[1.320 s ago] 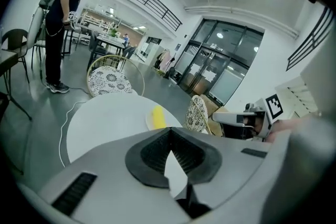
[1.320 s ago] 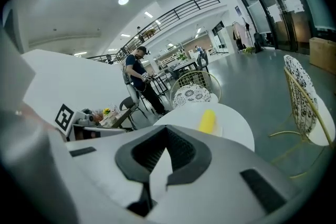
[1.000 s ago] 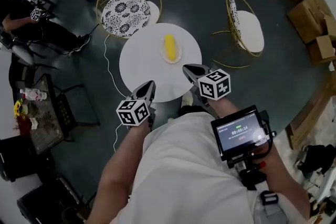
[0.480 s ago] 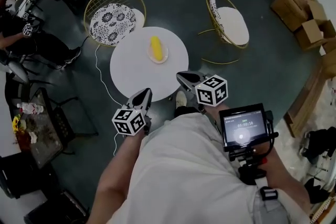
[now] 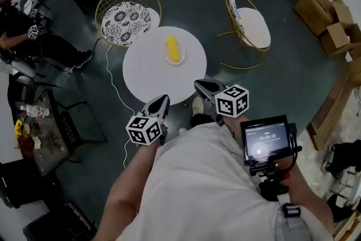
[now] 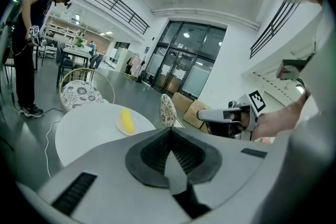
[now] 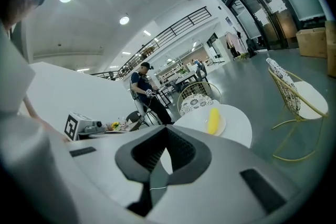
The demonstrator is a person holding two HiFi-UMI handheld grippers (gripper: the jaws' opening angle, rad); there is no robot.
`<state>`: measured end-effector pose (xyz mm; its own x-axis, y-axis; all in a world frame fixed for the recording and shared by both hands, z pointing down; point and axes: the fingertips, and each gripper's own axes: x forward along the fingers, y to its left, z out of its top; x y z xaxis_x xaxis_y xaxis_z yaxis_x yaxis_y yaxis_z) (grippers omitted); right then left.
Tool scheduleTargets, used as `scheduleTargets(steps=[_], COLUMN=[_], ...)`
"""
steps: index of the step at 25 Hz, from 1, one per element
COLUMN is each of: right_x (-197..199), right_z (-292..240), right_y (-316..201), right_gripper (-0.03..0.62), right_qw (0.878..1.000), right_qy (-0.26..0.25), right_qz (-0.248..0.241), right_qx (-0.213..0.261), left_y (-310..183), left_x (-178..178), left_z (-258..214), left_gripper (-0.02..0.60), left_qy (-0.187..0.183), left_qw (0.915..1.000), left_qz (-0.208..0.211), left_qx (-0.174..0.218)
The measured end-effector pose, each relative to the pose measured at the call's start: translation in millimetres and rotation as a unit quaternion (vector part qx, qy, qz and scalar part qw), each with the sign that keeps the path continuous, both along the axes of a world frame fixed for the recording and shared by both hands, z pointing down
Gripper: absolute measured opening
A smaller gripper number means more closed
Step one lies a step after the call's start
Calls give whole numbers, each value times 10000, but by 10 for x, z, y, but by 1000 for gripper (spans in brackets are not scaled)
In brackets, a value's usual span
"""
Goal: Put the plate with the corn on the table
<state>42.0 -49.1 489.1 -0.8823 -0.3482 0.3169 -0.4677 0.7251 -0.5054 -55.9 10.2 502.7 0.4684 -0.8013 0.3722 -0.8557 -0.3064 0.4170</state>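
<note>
Sitting on the far half of the round white desk (image 5: 144, 76), the small pale plate (image 5: 181, 58) holds the yellow corn cob (image 5: 174, 48), its long axis pointing away from the person. The left gripper (image 5: 159, 103) and the right gripper (image 5: 204, 86) hover at the desk's near edge, jaws closed and empty; the right looks slightly nearer.
</note>
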Motion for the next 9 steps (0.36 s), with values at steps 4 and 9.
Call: scheduleTargets(steps=[4,9], right_x=[-49,-130], right_z=[34,101], right_y=[14,33], right_gripper=[8,8], right_qw=[10000,9998], right_qy=[-27,-45], right_qz=[20,48], right_qx=[-47,-161], left_y=[48,79], left_x=[-40,-137], left_z=[43,158], left_gripper=[8,8], left_qy=[27,58], left_qw=[10000,9997], left_qz=[-26,-93], left_qx=[-67,-219])
